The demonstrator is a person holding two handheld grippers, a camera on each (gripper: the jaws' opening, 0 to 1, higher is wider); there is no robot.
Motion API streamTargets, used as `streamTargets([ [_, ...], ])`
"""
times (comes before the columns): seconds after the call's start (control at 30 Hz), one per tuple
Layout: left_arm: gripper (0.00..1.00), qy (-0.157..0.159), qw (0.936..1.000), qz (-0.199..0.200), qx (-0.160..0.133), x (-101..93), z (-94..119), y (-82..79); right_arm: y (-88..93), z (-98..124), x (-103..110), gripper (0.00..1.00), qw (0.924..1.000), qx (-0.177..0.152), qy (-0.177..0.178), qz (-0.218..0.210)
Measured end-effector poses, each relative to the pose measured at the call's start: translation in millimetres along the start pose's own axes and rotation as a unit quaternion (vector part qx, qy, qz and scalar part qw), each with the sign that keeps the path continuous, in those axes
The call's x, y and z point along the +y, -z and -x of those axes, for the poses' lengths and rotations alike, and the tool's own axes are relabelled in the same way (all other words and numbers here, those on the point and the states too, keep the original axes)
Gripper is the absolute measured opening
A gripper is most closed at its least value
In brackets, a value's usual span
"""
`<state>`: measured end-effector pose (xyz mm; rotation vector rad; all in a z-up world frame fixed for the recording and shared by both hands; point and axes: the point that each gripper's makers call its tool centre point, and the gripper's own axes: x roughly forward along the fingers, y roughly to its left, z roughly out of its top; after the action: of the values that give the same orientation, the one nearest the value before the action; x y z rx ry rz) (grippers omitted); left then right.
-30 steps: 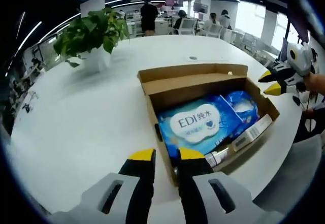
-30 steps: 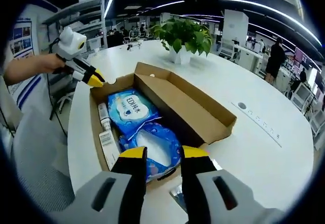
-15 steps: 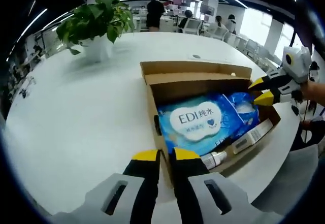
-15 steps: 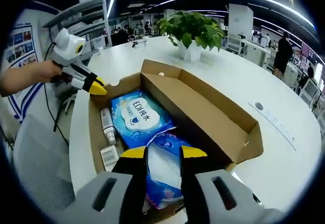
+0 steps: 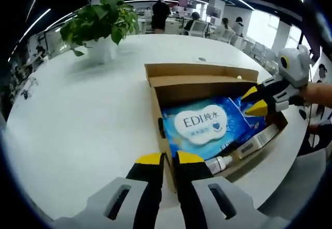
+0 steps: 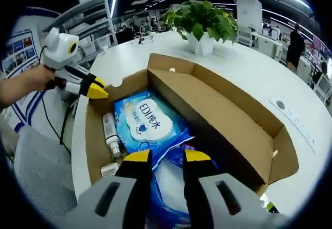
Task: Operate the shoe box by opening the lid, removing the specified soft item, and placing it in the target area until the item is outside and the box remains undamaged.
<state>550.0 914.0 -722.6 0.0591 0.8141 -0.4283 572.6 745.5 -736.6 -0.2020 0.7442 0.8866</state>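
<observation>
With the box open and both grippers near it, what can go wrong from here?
1. The left gripper sits at the thin cardboard wall of the box; pushing or pinching there may bend or tear it.
2. The right gripper hovers over two overlapping blue packs; it may grab the wrong one, or drag both out.
3. A bottle lies beside the packs, so lifting a pack could pull it along.

"EDI 纯水" on blue wipes pack (image 5: 205, 126)
</observation>
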Motion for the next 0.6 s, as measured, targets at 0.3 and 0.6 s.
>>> streamTargets([
  [0.3,0.06,0.0,1.0,0.002,-0.001,0.1,-0.6,0.5,3.3,-19.4,6.0,0.2,0.9991,0.016,-0.015,-0.036],
  [0.6,0.06,0.001,1.0,0.006,-0.003,2.5,-3.8,1.3,3.1,-33.0,11.9,0.14,0.9967,0.024,-0.02,-0.074],
])
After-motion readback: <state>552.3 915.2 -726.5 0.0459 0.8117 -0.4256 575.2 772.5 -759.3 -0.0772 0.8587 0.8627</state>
